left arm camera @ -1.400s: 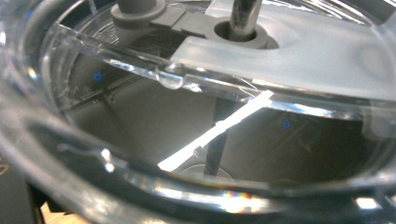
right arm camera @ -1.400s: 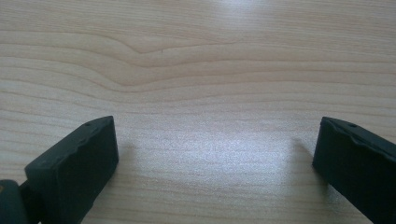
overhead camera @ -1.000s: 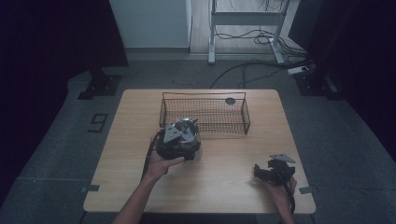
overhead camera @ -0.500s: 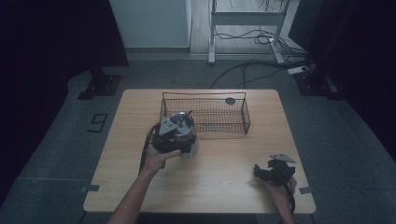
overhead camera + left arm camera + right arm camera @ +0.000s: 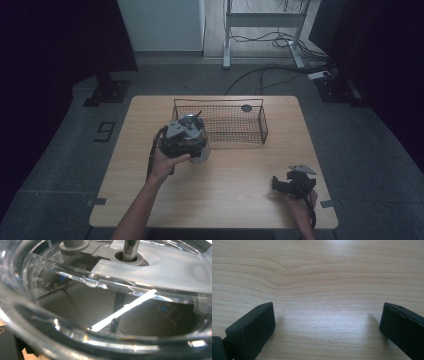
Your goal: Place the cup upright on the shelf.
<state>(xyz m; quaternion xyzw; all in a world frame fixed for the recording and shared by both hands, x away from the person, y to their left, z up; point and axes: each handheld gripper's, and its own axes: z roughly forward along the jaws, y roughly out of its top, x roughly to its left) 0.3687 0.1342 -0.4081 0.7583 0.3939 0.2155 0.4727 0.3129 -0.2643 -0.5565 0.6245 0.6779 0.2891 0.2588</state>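
Gripper on my left [image 5: 186, 136] sits at the front left corner of the wire basket [image 5: 220, 122] in the high view, carrying a clear glass jug [image 5: 197, 150] with a metal plunger rod poking up from its lid. The jug hangs just at the basket's near rim, above the worktop [image 5: 230, 195]; whether it touches either I cannot tell. Inside the basket I see one small dark round thing [image 5: 246, 108] near the far wall, and the rest of its floor looks bare. My right gripper [image 5: 292, 184] rests low on the worktop near the front right corner, well apart from everything.

From the left gripper view, the jug's glass wall [image 5: 75, 305] and pale plastic lid [image 5: 160, 265] press right up against the lens, with the rod [image 5: 130, 248] through the lid. I judge the gripper clamped on it, though its jaws are hidden. Glass like this is stiff, slick and breakable, so I would hold it by the body or frame, gently.

From the right gripper view [image 5: 327, 322], the jaws stand wide apart over bare wood, holding nothing.
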